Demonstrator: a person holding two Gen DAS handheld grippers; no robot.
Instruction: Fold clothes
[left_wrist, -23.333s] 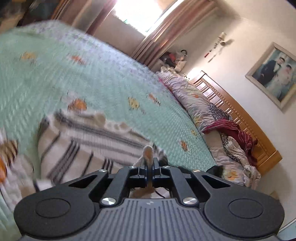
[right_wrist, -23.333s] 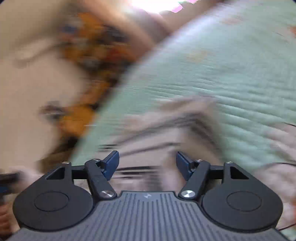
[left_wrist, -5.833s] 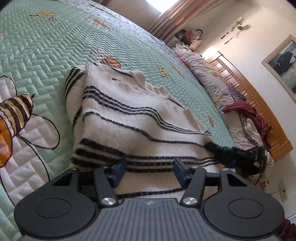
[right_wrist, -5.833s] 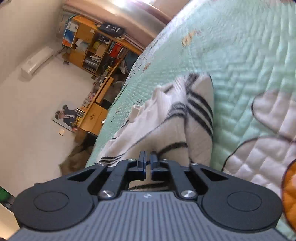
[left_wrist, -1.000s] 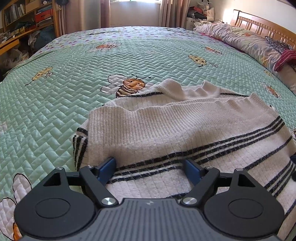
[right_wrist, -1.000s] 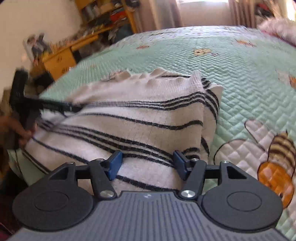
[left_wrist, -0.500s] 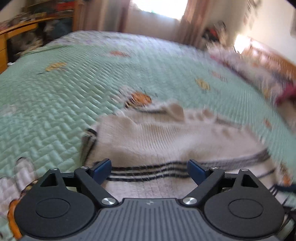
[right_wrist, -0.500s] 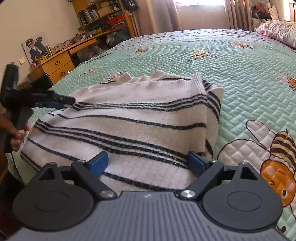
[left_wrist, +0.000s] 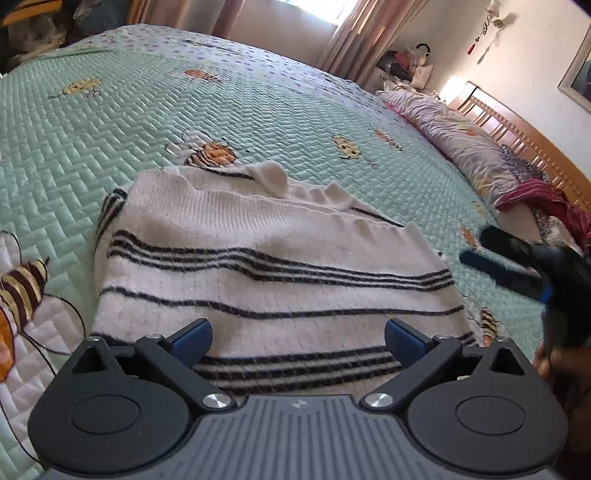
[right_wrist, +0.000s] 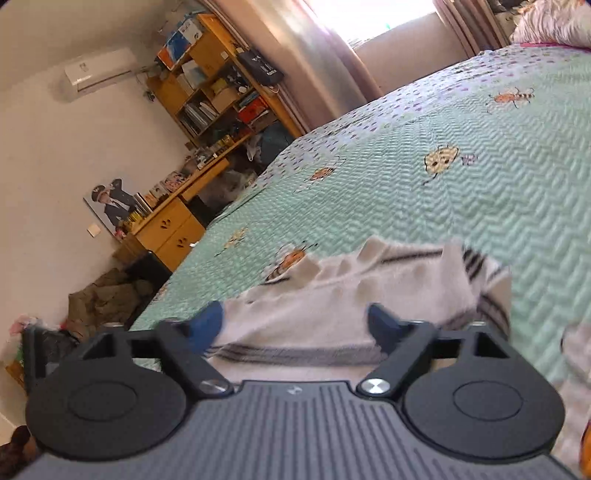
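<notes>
Where the left view looks down, the left gripper (left_wrist: 297, 338) hangs with jaws spread wide, empty, above the near hem of the folded striped sweater (left_wrist: 266, 266) lying on the quilt (left_wrist: 258, 110). From the right view, the right gripper (right_wrist: 295, 325) is likewise released over the sweater (right_wrist: 332, 306), blurred.

Your left gripper's body hides the near edge of the sweater (left_wrist: 273, 266), so you can't see its hem. In your left view, the right gripper (left_wrist: 524, 266) is smeared by motion at the right edge, its jaws unreadable. Your right view blurs the sweater's stripes. The picture frame (left_wrist: 578, 74) is cut off at the far right.
</notes>
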